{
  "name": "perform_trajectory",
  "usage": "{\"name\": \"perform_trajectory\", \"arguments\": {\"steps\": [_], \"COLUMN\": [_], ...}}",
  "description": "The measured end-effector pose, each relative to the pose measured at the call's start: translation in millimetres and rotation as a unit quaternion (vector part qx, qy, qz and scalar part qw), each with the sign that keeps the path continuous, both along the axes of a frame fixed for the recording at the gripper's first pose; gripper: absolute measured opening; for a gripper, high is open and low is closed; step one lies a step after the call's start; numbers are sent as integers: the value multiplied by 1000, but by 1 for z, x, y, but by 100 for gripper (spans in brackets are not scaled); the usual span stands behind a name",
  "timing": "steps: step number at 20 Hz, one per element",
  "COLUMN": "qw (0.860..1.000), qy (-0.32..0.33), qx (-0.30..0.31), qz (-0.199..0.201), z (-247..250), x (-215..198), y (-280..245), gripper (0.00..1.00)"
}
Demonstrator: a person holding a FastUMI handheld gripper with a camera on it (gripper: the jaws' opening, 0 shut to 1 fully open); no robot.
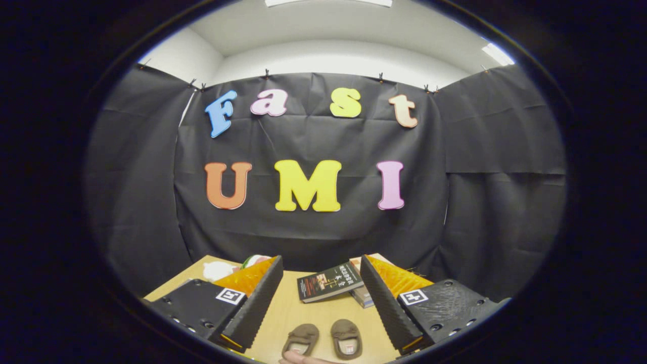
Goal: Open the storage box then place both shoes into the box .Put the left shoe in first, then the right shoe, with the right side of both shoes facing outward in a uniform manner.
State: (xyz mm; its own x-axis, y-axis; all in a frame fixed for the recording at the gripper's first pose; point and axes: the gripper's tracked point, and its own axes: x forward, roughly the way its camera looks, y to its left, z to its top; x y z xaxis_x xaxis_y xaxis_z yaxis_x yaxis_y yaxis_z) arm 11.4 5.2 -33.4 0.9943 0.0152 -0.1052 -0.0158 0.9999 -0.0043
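Observation:
Two small brown shoes lie side by side on the wooden table [288, 313], toes pointing away from me: the left shoe [301, 338] and the right shoe [347, 337]. They sit low between my fingers. My gripper [321, 293] is open, its black ridged fingers [255, 303] spread wide to either side of the shoes, touching neither. A person's fingertip [298, 359] shows right under the left shoe.
A dark-covered book [329, 281] lies on the table beyond the shoes, with another book [365, 296] stacked beside it. A white and red-green object [222, 269] sits at the table's far left, behind my left finger.

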Motion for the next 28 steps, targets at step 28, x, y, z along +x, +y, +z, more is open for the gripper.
{"name": "perform_trajectory", "arguments": {"steps": [28], "qw": [911], "qy": [358], "qx": [50], "qz": [199], "z": [-291], "x": [63], "y": [232], "gripper": [96]}}
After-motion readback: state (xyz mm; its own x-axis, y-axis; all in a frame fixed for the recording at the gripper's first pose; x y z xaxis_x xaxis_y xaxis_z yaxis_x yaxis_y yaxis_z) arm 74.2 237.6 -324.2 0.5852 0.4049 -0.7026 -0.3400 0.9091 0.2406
